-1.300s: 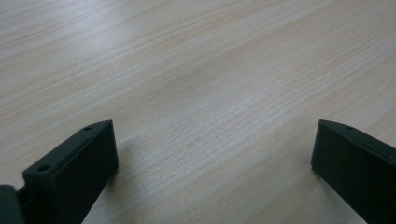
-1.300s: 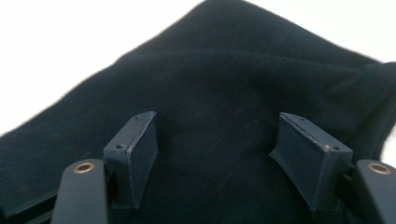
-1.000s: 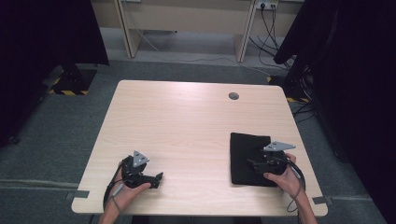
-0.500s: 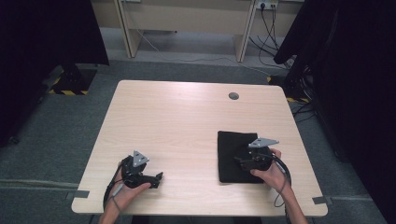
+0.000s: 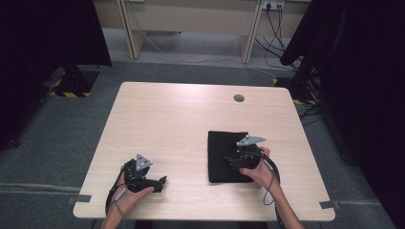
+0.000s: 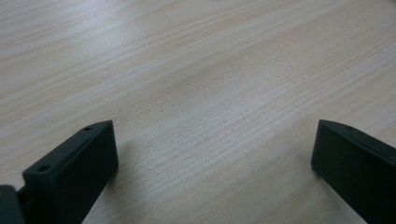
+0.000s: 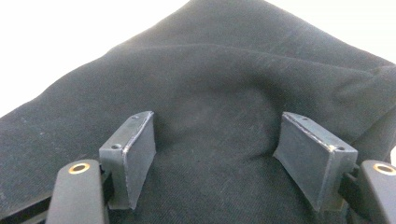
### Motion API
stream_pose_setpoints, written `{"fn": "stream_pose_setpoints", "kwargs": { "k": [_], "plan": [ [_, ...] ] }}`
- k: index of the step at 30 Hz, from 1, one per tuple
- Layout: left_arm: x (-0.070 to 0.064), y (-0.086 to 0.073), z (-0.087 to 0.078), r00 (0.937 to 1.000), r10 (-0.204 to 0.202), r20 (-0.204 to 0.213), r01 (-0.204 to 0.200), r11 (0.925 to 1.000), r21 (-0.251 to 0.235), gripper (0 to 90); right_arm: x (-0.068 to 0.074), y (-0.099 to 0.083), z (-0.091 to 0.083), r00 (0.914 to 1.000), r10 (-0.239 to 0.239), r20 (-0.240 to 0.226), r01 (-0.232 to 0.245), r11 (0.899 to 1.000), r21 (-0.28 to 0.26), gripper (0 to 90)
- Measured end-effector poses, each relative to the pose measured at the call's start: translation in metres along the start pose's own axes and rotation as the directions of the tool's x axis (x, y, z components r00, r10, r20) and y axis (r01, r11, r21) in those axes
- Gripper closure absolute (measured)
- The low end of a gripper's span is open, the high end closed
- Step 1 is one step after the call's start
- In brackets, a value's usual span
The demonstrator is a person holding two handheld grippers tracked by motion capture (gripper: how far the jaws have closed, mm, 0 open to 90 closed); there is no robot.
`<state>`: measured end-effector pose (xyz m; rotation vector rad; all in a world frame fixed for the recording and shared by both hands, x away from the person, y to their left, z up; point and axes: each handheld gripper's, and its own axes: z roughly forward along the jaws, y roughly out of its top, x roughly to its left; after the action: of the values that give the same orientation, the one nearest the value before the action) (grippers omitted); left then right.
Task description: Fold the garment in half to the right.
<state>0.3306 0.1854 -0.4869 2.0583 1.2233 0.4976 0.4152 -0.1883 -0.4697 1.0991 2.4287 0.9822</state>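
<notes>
A folded black cloth (image 5: 222,157) lies flat on the light wooden table (image 5: 181,119), in the right half and close to the near edge, its long sides running toward the far edge. The right gripper (image 5: 232,161) rests on top of this cloth, over its right part, held by the person's right hand (image 5: 260,170) coming in from the near edge. In the right gripper view its jaws stand wide apart and press down on the black cloth (image 7: 210,93), which bulges up in a soft fold between them; nothing is clamped. The left gripper (image 5: 161,181) sits by the near left corner of the table, well apart from the cloth, in the left hand (image 5: 131,193). In the left gripper view its jaws are spread wide over bare wood (image 6: 196,93).
</notes>
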Motion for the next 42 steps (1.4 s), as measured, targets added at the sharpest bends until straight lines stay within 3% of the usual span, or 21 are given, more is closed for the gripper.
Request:
{"fn": "stream_pose_setpoints", "kwargs": {
  "k": [14,21,32,42],
  "plan": [
    [0.000,0.000,0.000,1.0000,-0.001,-0.002,0.001,1.0000,0.000,0.0,0.021,0.020,0.022,0.9999,-0.009,-0.011,0.008,1.000,-0.012,28.8],
    [0.000,0.000,0.000,1.0000,-0.001,-0.002,0.001,1.0000,0.000,0.0,0.025,0.025,0.028,0.9996,-0.019,-0.019,0.018,0.999,-0.026,28.7],
    [0.000,0.000,0.000,1.0000,-0.001,-0.002,0.001,1.0000,0.001,0.0,0.022,0.027,0.027,0.9991,-0.006,-0.041,0.005,1.000,-0.022,28.0],
    [0.000,0.000,0.000,1.0000,-0.003,-0.003,0.003,1.0000,0.001,0.0,0.018,0.028,0.013,0.9983,-0.001,-0.059,-0.003,0.998,-0.067,27.6]
  ]
}}
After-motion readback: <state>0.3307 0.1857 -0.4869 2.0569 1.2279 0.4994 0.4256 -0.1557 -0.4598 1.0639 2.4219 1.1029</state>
